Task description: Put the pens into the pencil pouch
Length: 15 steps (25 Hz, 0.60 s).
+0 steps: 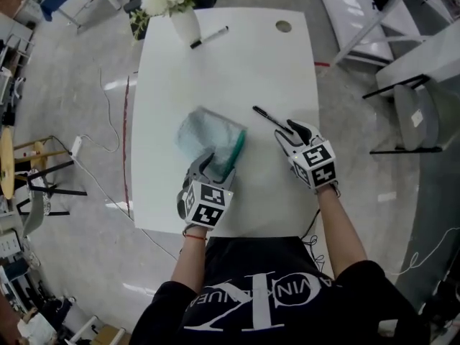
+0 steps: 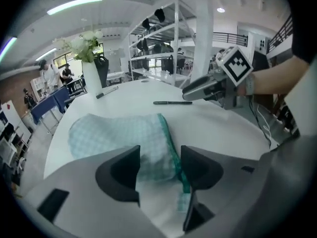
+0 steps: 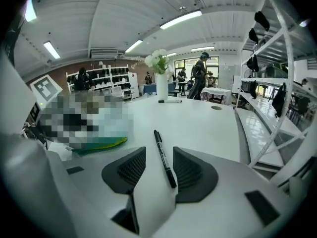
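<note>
Right gripper [image 1: 291, 131]: jaws apart, nothing pinched; the nearer hand to the pen. Left gripper [image 1: 209, 165]: jaws apart, straddling the pouch's green mouth edge, not pressing it. Table [image 1: 230, 70]: white. Pouch [image 1: 205, 135]: checked, flat, ahead of the left jaws. Pen [image 1: 269, 118]: black, lying between the right jaws, long axis along them, far end pointing ahead, slightly left. Second pen [image 1: 209, 37]: well ahead, beside vase [image 1: 185, 26].

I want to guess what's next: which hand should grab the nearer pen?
Right. The pen lies between the open jaws of the right hand-held gripper; the left hand-held gripper is at the pouch.
</note>
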Each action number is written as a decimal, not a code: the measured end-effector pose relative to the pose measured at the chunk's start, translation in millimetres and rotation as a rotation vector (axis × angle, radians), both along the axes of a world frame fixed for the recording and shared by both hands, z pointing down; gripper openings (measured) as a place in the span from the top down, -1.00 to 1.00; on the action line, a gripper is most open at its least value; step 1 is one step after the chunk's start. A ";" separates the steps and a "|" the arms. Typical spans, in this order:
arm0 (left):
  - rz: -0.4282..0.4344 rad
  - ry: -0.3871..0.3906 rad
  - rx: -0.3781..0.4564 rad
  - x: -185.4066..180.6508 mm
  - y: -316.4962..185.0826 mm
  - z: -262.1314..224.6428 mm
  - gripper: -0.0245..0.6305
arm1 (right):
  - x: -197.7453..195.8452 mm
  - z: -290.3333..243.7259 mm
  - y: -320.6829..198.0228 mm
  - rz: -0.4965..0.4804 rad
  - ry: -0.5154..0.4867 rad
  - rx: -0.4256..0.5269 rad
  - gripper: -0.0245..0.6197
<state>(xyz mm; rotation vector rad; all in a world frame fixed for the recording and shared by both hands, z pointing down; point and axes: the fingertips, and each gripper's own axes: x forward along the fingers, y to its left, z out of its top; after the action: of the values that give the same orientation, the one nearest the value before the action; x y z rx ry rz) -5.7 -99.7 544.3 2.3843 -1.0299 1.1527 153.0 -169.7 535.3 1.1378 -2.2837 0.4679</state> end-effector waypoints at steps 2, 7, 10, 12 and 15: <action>0.016 -0.038 0.004 2.0 3.5 1.8 0.22 | 3.1 12.3 -1.5 -0.011 0.032 -0.039 0.37; 0.104 -0.205 0.058 6.6 8.2 2.6 0.34 | 6.3 29.5 -1.6 -0.025 0.048 -0.098 0.38; 0.087 -0.205 0.038 6.7 8.8 8.5 0.47 | 5.5 31.3 -2.1 -0.036 0.058 -0.094 0.40; 0.065 -0.196 0.026 5.6 9.3 12.5 0.53 | 4.3 32.5 -0.6 -0.051 0.073 -0.093 0.43; 0.047 -0.184 0.019 5.3 8.4 14.3 0.58 | 2.1 35.5 1.0 -0.077 0.100 -0.095 0.48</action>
<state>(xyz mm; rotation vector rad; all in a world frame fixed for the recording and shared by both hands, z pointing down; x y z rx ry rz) -0.4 -91.3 558.5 2.3636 -1.0504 1.4063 155.1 -168.6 570.7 1.0006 -2.1867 0.4731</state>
